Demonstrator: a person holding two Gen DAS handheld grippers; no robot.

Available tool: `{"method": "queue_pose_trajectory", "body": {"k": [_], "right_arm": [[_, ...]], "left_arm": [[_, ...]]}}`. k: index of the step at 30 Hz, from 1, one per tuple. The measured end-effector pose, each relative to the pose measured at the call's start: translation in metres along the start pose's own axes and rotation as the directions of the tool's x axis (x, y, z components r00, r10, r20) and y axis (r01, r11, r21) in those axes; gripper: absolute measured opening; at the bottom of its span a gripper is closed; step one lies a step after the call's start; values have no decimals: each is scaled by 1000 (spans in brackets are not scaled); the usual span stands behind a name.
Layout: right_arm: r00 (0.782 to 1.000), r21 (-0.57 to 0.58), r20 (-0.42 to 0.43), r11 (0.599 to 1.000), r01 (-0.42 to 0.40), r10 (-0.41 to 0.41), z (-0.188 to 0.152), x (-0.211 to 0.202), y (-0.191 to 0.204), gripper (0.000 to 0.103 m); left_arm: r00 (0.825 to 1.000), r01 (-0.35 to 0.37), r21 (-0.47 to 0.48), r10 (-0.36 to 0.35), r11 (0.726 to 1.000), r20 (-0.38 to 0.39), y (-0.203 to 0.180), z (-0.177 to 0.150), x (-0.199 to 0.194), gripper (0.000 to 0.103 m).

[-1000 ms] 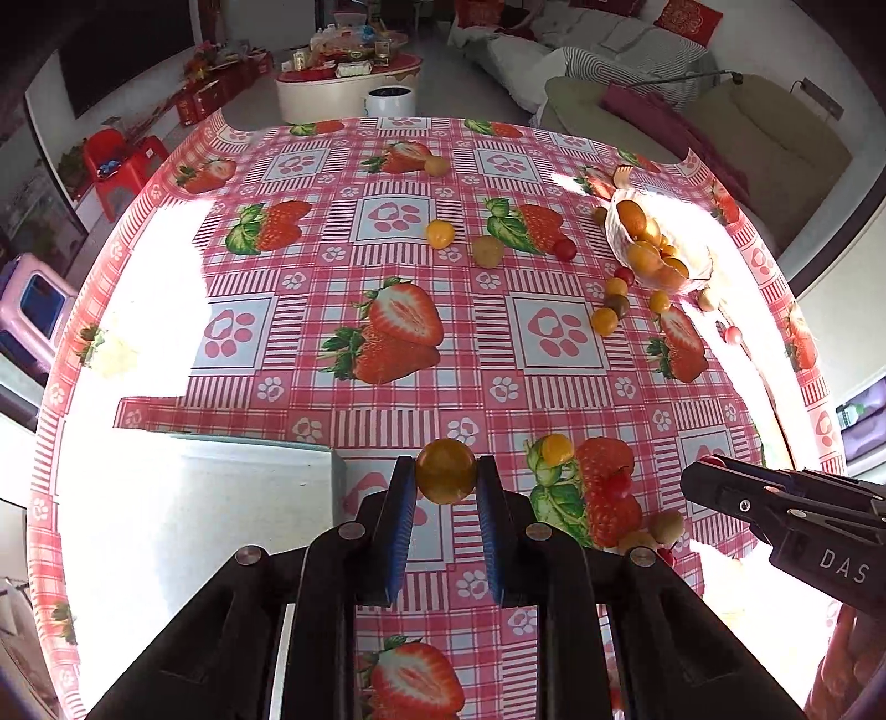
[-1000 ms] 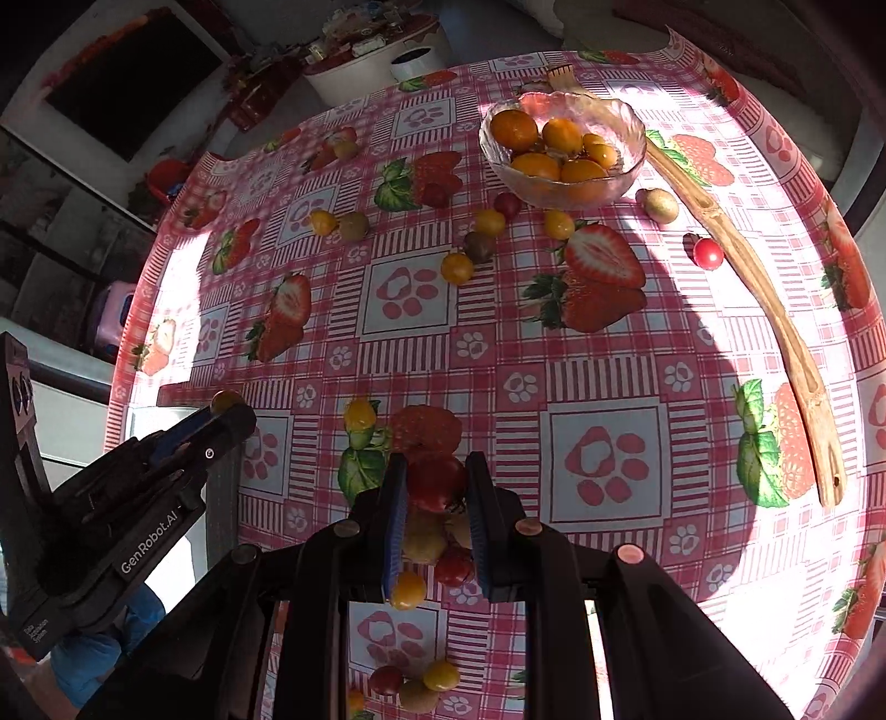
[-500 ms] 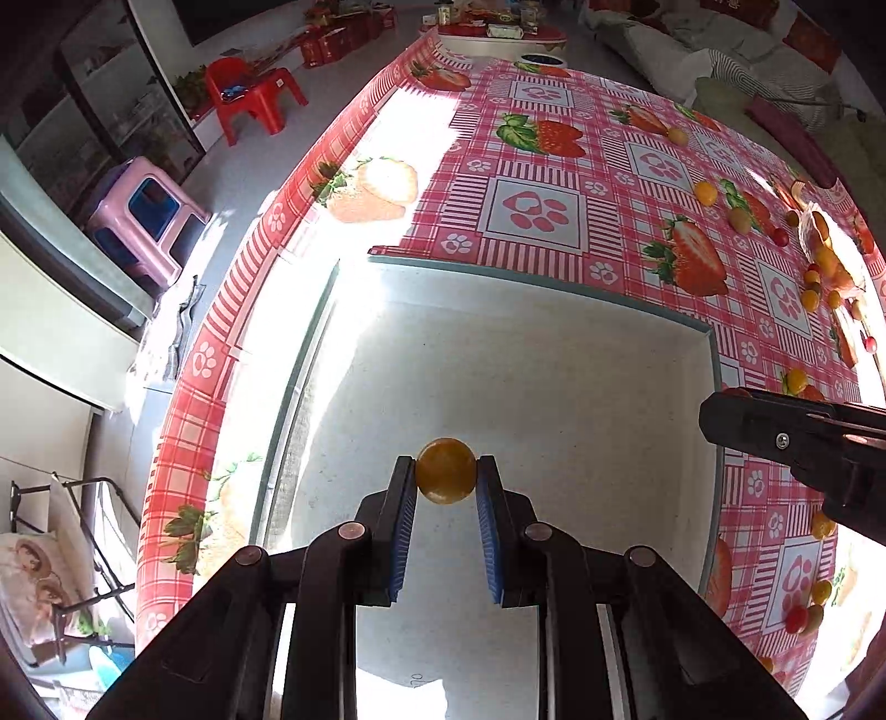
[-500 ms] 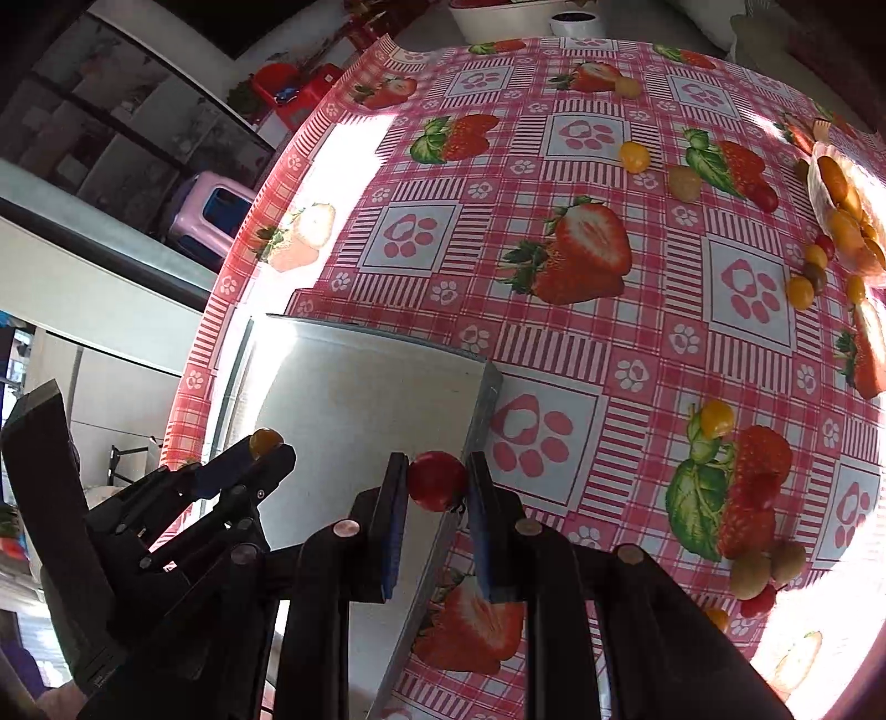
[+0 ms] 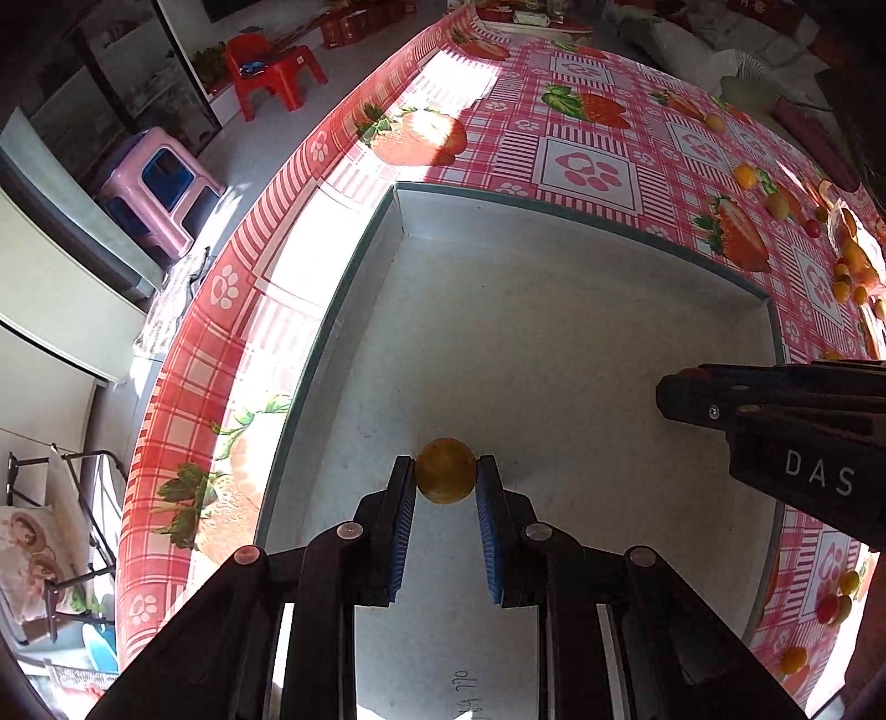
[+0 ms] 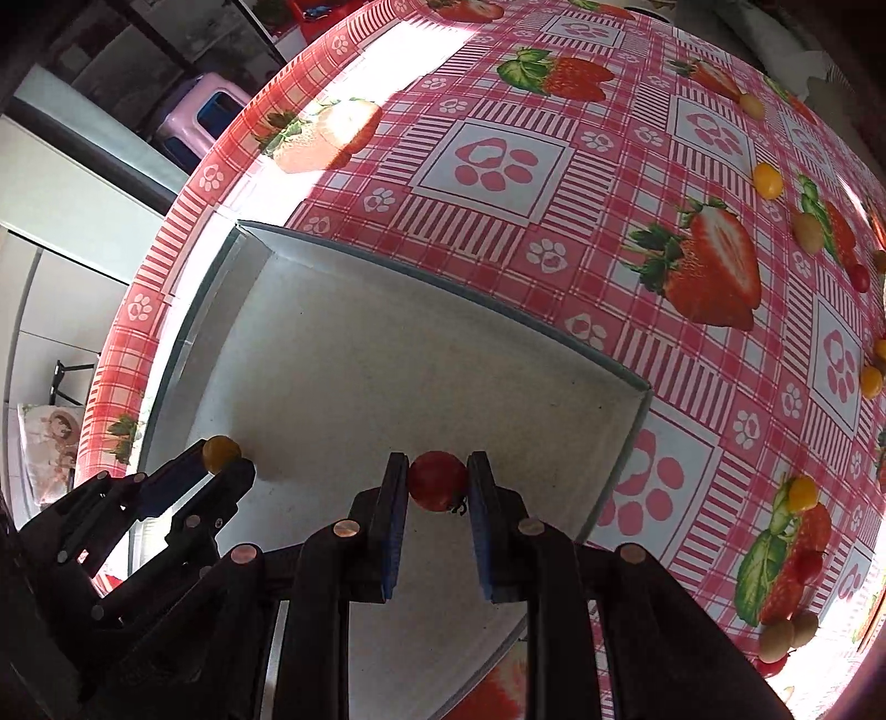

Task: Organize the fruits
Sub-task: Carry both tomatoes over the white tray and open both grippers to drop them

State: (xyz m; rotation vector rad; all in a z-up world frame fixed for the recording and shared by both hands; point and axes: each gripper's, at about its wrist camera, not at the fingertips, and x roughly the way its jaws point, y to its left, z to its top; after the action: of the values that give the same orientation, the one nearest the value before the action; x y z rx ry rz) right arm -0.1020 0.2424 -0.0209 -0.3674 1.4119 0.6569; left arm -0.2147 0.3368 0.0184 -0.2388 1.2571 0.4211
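Left claw (image 5: 446, 481) clenches a yellow cherry tomato (image 5: 445, 470) at its fingertips — right claw (image 6: 437, 481) likewise grips a red cherry tomato (image 6: 436, 479) — both above the white tray (image 5: 554, 332).

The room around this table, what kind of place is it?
Most likely a family living room at home: a strawberry-print tablecloth covers the table, small plastic stools, one red and one pink, stand on the floor, and a sofa sits beyond.
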Motion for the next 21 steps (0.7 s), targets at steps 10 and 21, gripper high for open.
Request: {"method": "queue_pose_trajectory", "body": {"k": [10, 21], "right_arm": [[1000, -25, 7, 999, 25, -25, -1, 5, 7, 24], [1000, -28, -3, 999, 15, -15, -1, 4, 5, 56]], "left_arm": [[1000, -4, -3, 4, 1000, 1, 0, 1, 4, 23], [999, -36, -7, 36, 999, 22, 1, 1, -1, 87]]}}
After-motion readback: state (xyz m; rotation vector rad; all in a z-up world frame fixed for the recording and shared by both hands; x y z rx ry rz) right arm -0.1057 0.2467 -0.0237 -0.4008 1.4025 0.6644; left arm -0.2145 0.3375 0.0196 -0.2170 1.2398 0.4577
